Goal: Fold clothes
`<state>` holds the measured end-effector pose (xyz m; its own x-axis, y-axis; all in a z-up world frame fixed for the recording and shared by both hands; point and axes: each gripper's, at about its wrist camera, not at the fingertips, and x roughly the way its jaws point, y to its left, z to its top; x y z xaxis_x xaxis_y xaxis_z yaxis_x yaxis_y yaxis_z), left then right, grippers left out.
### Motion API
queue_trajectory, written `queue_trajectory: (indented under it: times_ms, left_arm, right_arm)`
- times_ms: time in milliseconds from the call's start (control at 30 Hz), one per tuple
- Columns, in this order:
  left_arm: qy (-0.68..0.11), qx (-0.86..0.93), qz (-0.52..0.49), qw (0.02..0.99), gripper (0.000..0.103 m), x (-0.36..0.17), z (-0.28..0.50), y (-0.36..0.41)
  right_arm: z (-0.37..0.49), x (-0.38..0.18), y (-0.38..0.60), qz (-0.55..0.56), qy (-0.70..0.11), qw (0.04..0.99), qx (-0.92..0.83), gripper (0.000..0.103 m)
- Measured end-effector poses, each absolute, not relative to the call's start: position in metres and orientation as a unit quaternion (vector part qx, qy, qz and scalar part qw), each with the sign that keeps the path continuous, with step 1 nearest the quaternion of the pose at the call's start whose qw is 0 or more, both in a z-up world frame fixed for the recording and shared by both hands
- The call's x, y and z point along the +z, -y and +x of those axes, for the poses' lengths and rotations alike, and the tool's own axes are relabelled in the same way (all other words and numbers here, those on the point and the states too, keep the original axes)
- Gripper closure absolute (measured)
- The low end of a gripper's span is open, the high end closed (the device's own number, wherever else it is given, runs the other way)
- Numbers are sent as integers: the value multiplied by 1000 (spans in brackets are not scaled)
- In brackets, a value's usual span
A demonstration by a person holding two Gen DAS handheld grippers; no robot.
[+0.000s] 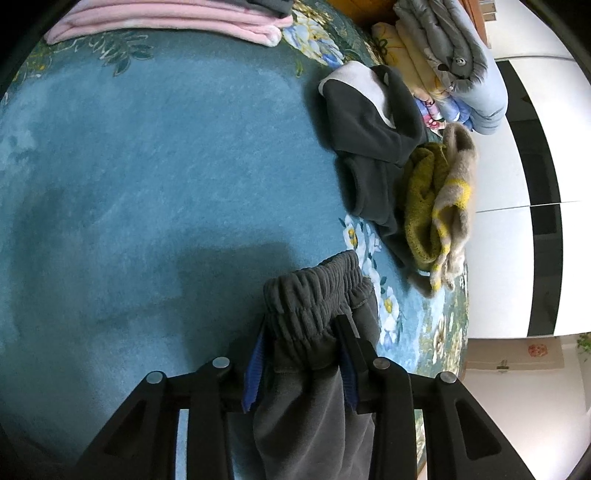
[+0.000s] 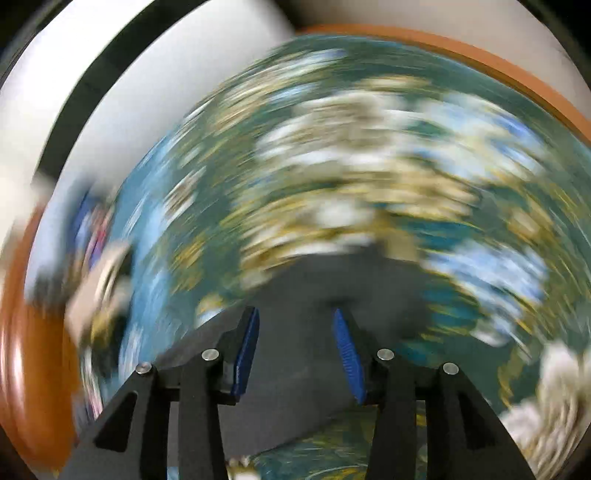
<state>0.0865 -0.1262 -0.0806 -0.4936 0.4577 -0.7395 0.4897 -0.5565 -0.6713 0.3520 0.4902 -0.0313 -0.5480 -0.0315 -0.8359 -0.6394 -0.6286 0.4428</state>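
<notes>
Dark grey trousers [image 1: 317, 306] with a gathered elastic waistband hang from my left gripper [image 1: 303, 336], which is shut on the waistband just above the teal bed cover [image 1: 147, 166]. The trouser cloth drops down between the blue pads [image 1: 255, 369] and out of the bottom of the view. In the right wrist view, grey cloth [image 2: 295, 295] of the same colour fills the gap between my right gripper's [image 2: 297, 321] fingers. It stays sharp while the flowered cover [image 2: 351, 166] behind is smeared by motion, so the gripper is shut on it.
On the bed's right side lie a black and white garment [image 1: 369, 122] and a yellow and beige knit [image 1: 436, 206]. Folded quilts [image 1: 450, 62] are stacked behind them. A folded pink garment [image 1: 166, 18] lies at the far edge. White cupboard doors [image 1: 517, 184] stand beyond the bed.
</notes>
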Motion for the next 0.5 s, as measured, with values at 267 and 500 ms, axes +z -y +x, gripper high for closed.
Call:
queue_trajectory:
  times_ms: [267,500]
  left_arm:
    - [-482,-716,505,12,65,-84,91,131]
    - [-483,-716,504,14,65,-87,90,132]
  right_arm:
    - [183,-51,-321,-576,-139,-76,802,59]
    - [124,-89,-259,-628,35,-138,765,59]
